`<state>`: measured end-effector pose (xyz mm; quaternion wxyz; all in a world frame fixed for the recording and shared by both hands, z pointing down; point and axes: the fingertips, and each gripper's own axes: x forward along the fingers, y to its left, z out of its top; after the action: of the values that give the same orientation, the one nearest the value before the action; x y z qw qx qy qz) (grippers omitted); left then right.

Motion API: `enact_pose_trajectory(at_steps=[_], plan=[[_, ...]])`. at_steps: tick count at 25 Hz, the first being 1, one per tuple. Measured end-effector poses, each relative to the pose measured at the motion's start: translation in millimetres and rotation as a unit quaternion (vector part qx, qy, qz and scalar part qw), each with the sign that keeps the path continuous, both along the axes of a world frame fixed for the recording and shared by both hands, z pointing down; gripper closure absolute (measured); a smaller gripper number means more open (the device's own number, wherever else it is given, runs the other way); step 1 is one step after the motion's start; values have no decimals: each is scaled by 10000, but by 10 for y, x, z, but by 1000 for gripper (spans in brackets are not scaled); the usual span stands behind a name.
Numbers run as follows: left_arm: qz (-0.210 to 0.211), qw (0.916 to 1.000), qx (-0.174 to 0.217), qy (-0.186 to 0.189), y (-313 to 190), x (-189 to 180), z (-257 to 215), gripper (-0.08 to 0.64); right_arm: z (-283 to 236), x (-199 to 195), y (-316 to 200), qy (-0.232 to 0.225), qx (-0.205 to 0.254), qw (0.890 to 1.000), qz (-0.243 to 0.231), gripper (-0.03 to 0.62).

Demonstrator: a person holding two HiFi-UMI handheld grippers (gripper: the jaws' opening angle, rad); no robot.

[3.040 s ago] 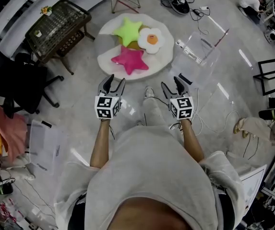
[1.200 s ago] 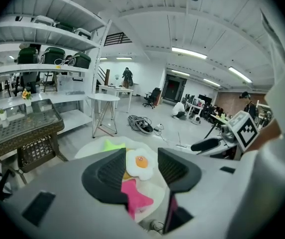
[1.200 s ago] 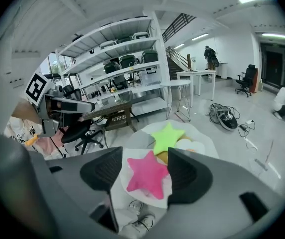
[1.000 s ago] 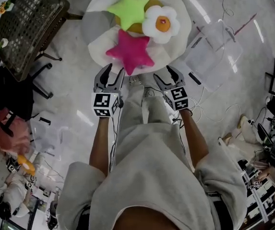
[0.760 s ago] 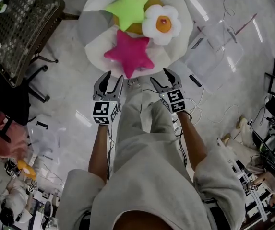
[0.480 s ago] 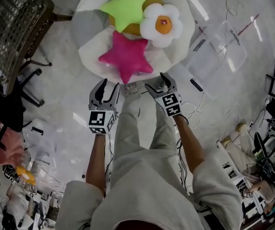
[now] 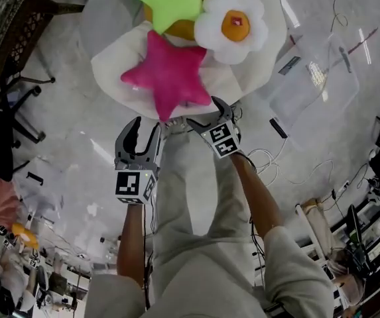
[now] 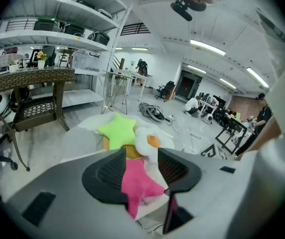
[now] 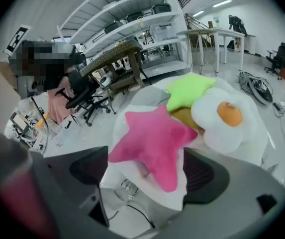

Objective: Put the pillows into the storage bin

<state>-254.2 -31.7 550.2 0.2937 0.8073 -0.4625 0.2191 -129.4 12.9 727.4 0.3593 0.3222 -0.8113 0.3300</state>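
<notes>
Glossy floor [image 7: 77, 144], fluffy white rug [image 7: 113, 61] under plush pink star pillow [image 7: 170, 75]. Left hand-held gripper [image 7: 145, 128] agape, empty. Right hand-held gripper [image 7: 206, 114] just spread wider, clamping nothing.

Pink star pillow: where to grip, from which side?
Probably the pink star pillow by its near arm, from the person's side: that arm is narrow, uncovered, on top. The right gripper, jaws just opened wider and empty, faces it.

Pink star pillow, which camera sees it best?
The right gripper view: the pink star pillow shows whole and big. The head view shows it whole but smaller. The left gripper view's jaws hide part.
</notes>
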Motion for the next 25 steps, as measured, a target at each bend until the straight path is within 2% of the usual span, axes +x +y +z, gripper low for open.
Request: enact_pose_trajectory(at_steps=[4,9,16,20,22,25], plan=[[19,10000,-71,9,84,59,277,362,699,29,58,173,-317,9992,-152,110],[48,10000,-79,-18,80,94,568,362,1377,20,89,470,-528,9953,-668,95],[33,9999,-165,-25,130,98,774,362,2029,-40,-52,700,-886,9880,-1050,67],[28,9997,-241,-65,176,84,833,362,2259,-171,-69,890,-1069,9762,-1662,61],[11,9997,-239,-82,192,35,840,362,2258,-209,-81,933,-1090,9735,-1781,75],[-56,9997,-240,-92,196,-35,809,362,2150,-255,-68,886,-1138,9737,-1762,163]])
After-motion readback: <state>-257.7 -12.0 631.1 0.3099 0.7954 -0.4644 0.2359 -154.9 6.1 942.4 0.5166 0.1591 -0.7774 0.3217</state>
